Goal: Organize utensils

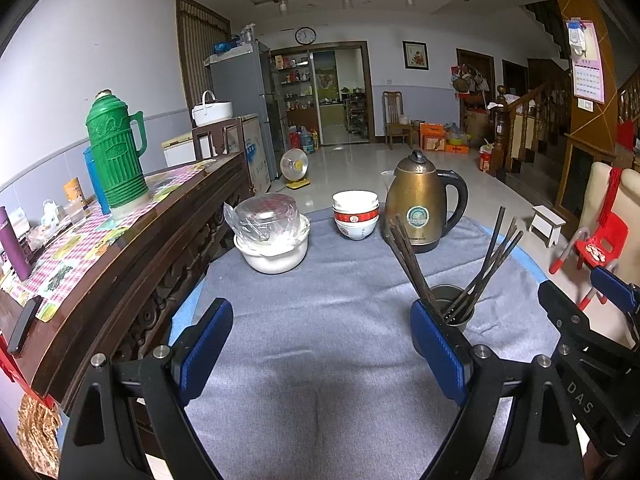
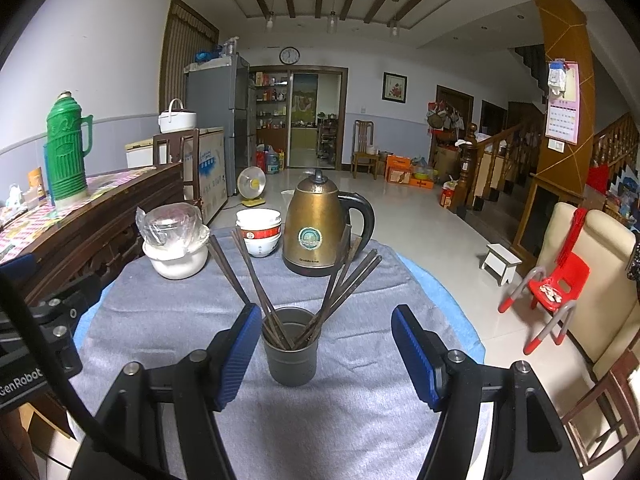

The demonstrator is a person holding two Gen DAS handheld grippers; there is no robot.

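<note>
Your right gripper point(image 2: 324, 346) has its fingers point(image 2: 236, 356) spread apart either side of the cup point(image 2: 291, 356), not touching it; the chopsticks point(image 2: 256, 280) fan out of it. Your left gripper point(image 1: 322, 348) is also spread wide and holds nothing, with the cup at its 2 o'clock on the bench point(image 1: 320, 280) and the kettle point(image 1: 420, 204) beyond.

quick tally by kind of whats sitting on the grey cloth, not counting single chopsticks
Kettle: 1
Stack of bowls: 1
White pot with plastic-wrapped lid: 1
Metal cup holding chopsticks: 1
Total: 4
</note>
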